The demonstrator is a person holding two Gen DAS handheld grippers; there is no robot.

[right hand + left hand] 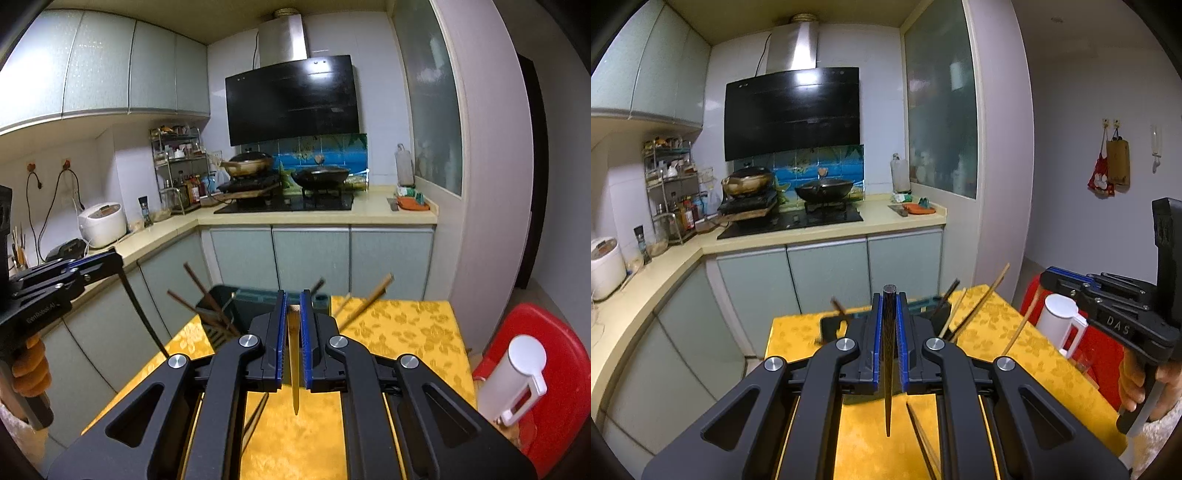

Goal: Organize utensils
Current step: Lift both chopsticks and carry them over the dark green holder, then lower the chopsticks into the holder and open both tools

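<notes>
on the right gripper [1049,276]: "das".

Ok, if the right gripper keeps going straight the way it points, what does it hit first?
Most likely the black utensil holder at the far end of the yellow table, directly beyond the right gripper, which is shut on a light chopstick. Depth is unclear, so it may pass just over the rim.

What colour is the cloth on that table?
Yellow tablecloth with a golden floral pattern, clearest in the right wrist view.
</notes>
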